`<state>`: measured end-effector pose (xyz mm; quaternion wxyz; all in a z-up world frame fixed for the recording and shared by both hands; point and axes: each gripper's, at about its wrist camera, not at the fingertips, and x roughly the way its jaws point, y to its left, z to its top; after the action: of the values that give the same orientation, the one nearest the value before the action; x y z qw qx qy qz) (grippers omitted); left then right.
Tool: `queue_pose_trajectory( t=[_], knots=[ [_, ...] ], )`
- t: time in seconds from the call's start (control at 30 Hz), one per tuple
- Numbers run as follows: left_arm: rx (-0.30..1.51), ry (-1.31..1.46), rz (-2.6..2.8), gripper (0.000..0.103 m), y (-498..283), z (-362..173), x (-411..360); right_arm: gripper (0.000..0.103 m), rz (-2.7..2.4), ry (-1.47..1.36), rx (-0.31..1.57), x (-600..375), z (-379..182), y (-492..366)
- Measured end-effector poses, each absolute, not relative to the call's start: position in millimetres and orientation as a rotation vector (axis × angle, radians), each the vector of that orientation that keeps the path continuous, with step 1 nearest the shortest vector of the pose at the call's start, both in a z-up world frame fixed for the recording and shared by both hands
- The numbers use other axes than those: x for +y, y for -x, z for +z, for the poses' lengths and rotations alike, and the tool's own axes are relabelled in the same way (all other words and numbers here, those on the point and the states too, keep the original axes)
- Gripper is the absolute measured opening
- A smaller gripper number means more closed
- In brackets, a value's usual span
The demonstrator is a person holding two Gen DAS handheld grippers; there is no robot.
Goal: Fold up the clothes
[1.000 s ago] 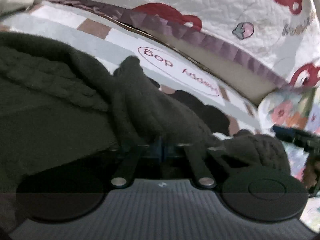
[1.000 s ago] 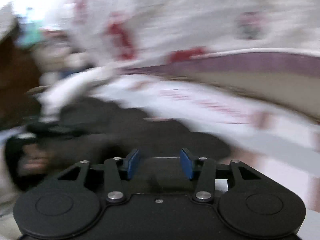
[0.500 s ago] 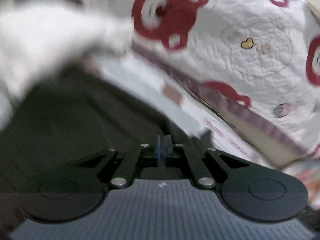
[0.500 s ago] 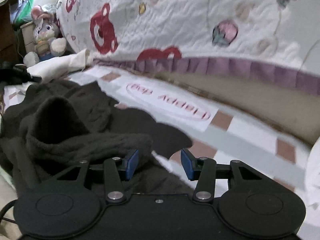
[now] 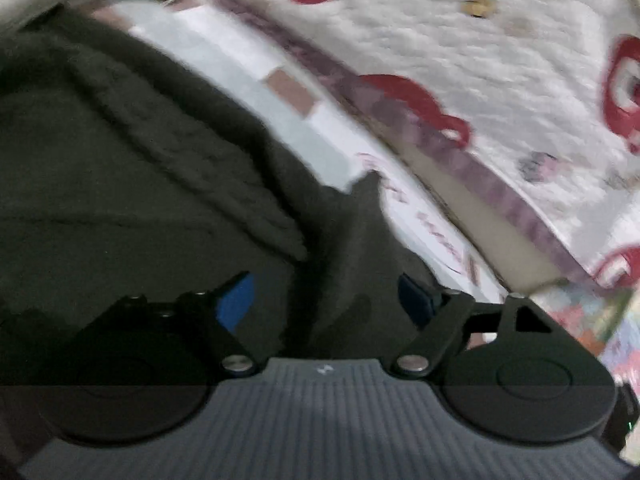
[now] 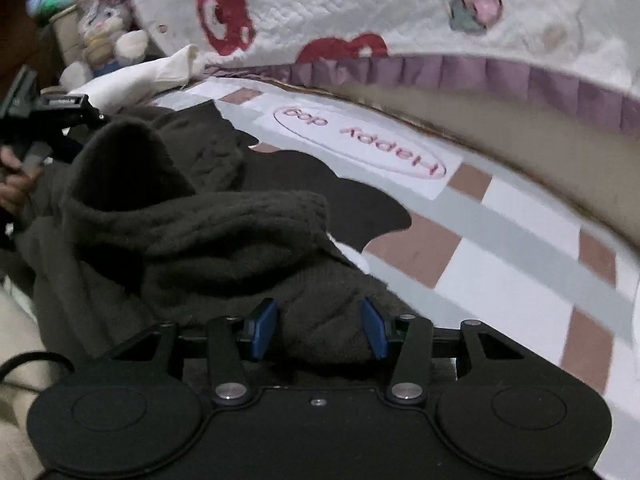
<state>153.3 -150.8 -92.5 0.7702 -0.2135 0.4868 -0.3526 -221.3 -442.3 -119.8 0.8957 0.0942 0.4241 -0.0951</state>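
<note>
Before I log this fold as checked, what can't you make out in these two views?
- Dark knit garment: overall shape; it runs off the left edges of both views and under the right gripper.
- Left wrist view: motion blur smears the mat's lettering. The left gripper is opening over the garment; contact is unclear.
- Right wrist view: hand at the left edge, mostly cropped.

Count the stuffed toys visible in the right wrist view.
1. A plush rabbit sits at the upper left, behind the white cloth and beside the bear-print quilt. Others could be hidden beyond the frame or behind the dark sweater.
</note>
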Motion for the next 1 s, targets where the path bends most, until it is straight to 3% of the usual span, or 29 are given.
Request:
queue_pose_trajectory(
  t=[0.1,0.17,0.23,0.27,0.3,0.43,0.67,1.0],
  knots=[
    [1.075,0.553,-0.792,0.083,-151.2,-102.1,-158.1,0.055,-0.194,-0.372,0.989,-455.7,-129.6,202.5],
    [1.082,0.406,-0.817,0.087,-138.2,-102.6,-179.0,0.057,-0.165,-0.449,0.986,-458.2,-132.4,197.2],
    [1.031,0.229,-0.853,0.083,-120.2,-97.1,-200.7,0.059,-0.154,-0.445,0.988,-454.3,-133.5,193.9],
    [1.003,0.156,-0.877,0.057,-111.1,-94.3,-210.6,0.059,-0.153,-0.435,0.992,-451.7,-133.9,192.4],
    [1.001,0.108,-0.903,0.01,-104.2,-93.7,-218.9,0.06,-0.152,-0.425,0.994,-449.2,-134.2,191.0],
    [0.852,-0.061,-0.867,0.008,-84.4,-66.8,-226.9,0.06,-0.169,-0.436,0.966,-449.7,-132.4,194.4],
    [0.542,0.138,-0.603,0.008,-119.8,17.5,-131.5,0.06,-0.2,-0.434,0.932,-456.0,-126.1,201.8],
    [0.733,0.176,-0.407,0.008,-151.4,-50.3,-99.4,0.061,-0.235,-0.452,0.935,-458.8,-127.9,190.0]
  ],
)
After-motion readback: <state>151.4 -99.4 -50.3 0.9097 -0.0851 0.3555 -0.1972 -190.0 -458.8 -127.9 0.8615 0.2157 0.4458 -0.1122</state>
